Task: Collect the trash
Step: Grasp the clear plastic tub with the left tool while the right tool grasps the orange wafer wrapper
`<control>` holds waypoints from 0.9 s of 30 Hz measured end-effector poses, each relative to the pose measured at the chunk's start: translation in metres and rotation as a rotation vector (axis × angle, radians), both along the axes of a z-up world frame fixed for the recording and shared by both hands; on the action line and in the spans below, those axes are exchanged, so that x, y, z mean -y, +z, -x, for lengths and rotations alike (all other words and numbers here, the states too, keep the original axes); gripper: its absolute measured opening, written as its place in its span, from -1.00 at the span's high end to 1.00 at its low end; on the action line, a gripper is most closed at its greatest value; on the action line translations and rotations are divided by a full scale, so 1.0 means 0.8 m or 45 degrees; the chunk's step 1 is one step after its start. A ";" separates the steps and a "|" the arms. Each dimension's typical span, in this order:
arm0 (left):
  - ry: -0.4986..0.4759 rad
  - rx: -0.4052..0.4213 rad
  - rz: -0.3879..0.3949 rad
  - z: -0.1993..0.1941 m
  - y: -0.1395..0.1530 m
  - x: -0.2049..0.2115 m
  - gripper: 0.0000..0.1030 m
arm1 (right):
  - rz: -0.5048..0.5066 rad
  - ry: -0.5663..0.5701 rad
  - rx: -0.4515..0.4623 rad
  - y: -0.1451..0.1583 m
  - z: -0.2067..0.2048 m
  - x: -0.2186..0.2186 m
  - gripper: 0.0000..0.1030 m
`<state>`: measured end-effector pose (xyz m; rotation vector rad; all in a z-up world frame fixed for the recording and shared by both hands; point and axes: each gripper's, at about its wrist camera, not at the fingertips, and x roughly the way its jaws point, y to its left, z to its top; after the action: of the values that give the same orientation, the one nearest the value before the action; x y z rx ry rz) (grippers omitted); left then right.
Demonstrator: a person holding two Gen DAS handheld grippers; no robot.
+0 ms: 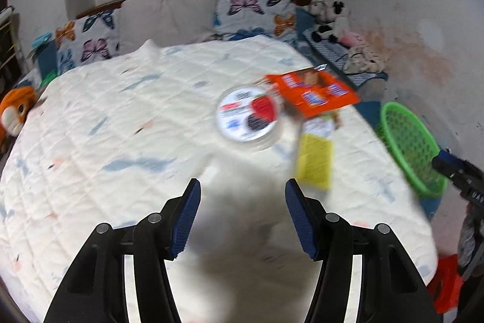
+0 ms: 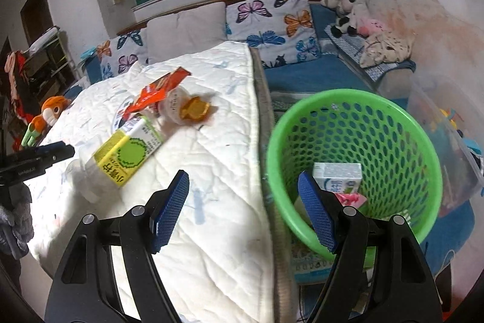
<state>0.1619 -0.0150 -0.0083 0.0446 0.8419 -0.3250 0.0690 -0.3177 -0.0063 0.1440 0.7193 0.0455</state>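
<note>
Left claw (image 1: pixel 242 217) spread, nothing between pads, above quilt (image 1: pixel 121 141); right claw (image 2: pixel 243 211) spread, empty, straddling bed edge and green basket (image 2: pixel 302 123); trash on quilt: round tub (image 1: pixel 246 118), orange packet (image 1: pixel 314 93), yellow carton (image 2: pixel 127 152), gold wrapper (image 2: pixel 193 109); white carton (image 2: pixel 340 176) lies inside basket.
</note>
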 end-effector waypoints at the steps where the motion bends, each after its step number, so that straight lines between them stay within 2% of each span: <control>1: 0.003 -0.009 -0.004 0.001 -0.004 -0.010 -0.09 | 0.001 0.008 0.000 0.000 -0.002 -0.004 -0.45; 9: 0.014 -0.082 -0.011 0.002 -0.037 -0.042 -0.09 | 0.008 0.079 -0.003 0.005 -0.021 -0.033 -0.45; 16: -0.008 -0.126 -0.012 -0.007 -0.057 -0.042 -0.09 | 0.020 0.136 -0.009 0.012 -0.044 -0.053 -0.45; 27: -0.023 -0.102 -0.002 -0.005 -0.060 -0.039 -0.05 | -0.014 0.205 -0.029 0.026 -0.098 -0.078 -0.45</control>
<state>0.1659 0.0163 -0.0566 0.0412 0.9220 -0.3450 0.1474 -0.2554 0.0148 0.0968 0.7527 0.2020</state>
